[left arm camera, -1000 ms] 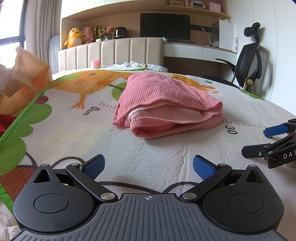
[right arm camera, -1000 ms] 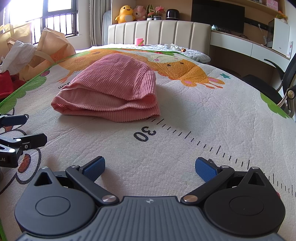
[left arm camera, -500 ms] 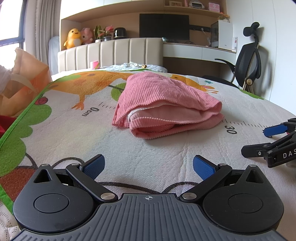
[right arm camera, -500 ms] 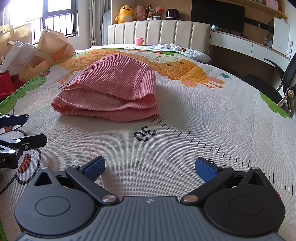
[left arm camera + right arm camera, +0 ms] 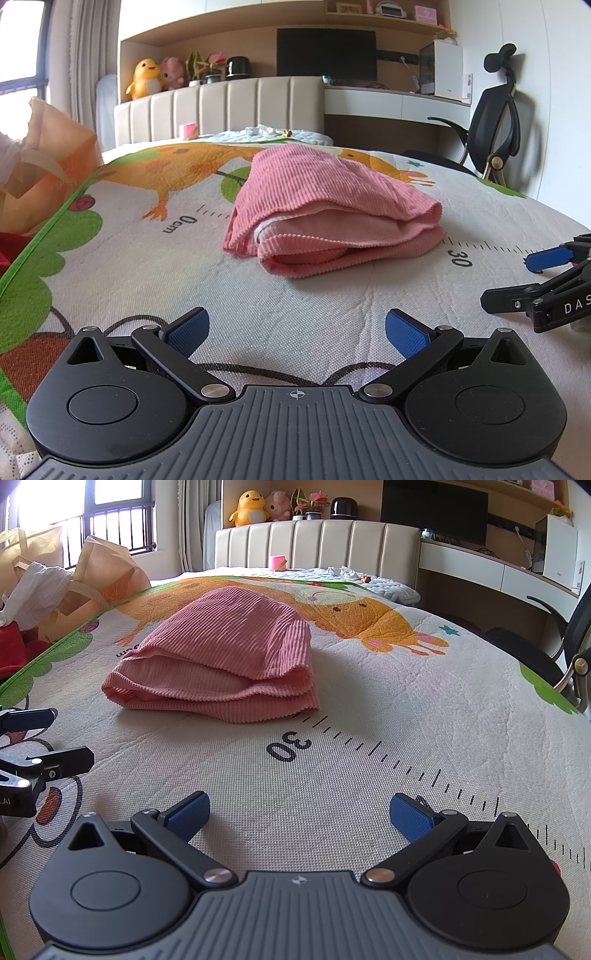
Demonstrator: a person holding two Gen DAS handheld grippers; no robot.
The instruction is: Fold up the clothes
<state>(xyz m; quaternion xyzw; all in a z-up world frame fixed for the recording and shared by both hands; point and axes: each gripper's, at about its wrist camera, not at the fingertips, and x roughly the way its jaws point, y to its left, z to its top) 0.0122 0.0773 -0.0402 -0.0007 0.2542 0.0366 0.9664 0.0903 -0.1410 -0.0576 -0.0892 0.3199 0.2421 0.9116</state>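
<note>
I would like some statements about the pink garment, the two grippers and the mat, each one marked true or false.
1. The pink garment lies folded on the printed mat. True.
2. The left gripper is shut on the garment. False: its jaws are open and hold nothing.
3. The right gripper is open, short of the garment. True.
4. The garment covers the "30" mark. False: the mark shows just beside its edge.
5. A yellow plush toy sits on the shelf behind the headboard. True.
</note>
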